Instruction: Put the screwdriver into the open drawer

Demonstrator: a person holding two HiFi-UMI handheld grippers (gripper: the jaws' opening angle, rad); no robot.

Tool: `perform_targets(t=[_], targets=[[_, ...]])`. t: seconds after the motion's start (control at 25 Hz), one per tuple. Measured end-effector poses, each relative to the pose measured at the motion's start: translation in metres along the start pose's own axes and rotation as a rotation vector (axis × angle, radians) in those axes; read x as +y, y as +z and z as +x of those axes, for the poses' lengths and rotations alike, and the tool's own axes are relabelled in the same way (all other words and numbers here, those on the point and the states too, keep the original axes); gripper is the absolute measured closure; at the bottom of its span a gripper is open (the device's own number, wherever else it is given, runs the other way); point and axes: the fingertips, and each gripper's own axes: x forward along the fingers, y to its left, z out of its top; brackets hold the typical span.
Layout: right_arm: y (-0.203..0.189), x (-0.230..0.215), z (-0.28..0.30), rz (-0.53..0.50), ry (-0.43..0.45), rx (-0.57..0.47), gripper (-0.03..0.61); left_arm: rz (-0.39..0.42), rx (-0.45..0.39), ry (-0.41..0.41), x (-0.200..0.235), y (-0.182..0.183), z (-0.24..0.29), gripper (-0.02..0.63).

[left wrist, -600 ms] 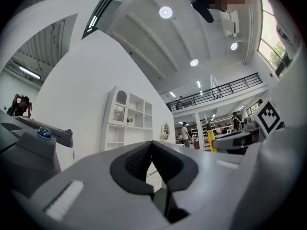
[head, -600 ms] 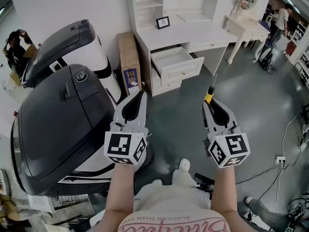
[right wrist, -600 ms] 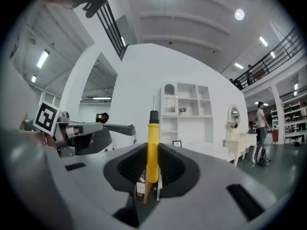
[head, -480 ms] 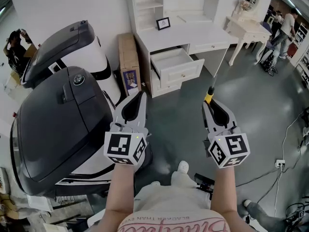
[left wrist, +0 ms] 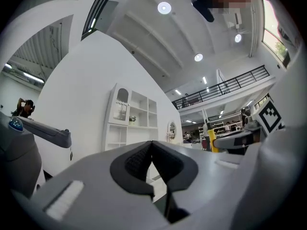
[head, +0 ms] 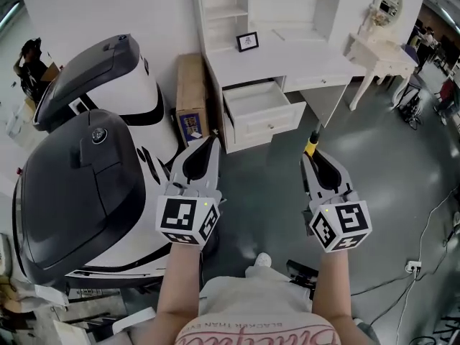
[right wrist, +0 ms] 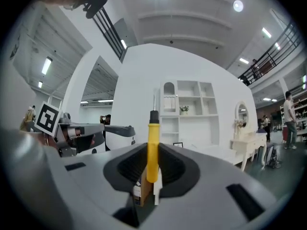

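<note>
Screwdriver (right wrist: 152, 147) pinched by yellow handle between right gripper (head: 314, 157) jaws, shaft pointed toward open drawer (head: 269, 121), well apart from it. Left gripper (head: 208, 144) jaws pressed together, nothing held.

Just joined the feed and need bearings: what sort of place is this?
Likely a big indoor hall used as a test space or showroom: a white desk and dressing table stand on bare grey floor beside large black-and-white machines.

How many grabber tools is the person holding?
2. The left gripper is at the head view's left, shut and empty; the right gripper, at its right, grips the yellow-handled screwdriver. None seem hidden.
</note>
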Motion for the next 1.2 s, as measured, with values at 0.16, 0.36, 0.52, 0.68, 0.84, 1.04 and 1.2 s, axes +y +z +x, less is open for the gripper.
perform_targets(t=[0.16,0.36,0.52,0.68,0.84,1.04,1.2], targets=[[-0.005,-0.027,0.009,0.008,0.033,0.007,0.503,0.000,0.009,0.033,-0.013,-0.006,0.022,0.604],[-0.009,-0.054,0.016,0.018,0.070,0.019,0.503,0.004,0.030,0.056,-0.031,-0.012,0.042,0.604],[-0.010,-0.065,0.027,0.031,0.087,0.016,0.503,0.021,0.044,0.066,-0.034,-0.014,0.054,0.604],[-0.011,-0.073,0.040,0.037,0.099,0.016,0.503,0.023,0.046,0.088,-0.028,-0.015,0.065,0.604],[-0.015,-0.079,0.056,0.038,0.102,0.022,0.503,0.015,0.048,0.094,-0.016,-0.021,0.080,0.604],[-0.013,-0.092,0.087,0.030,0.089,0.021,0.503,0.006,0.035,0.088,0.004,-0.024,0.111,0.604],[-0.013,-0.106,0.121,0.027,0.077,0.026,0.503,-0.004,0.031,0.083,0.024,-0.030,0.142,0.604]])
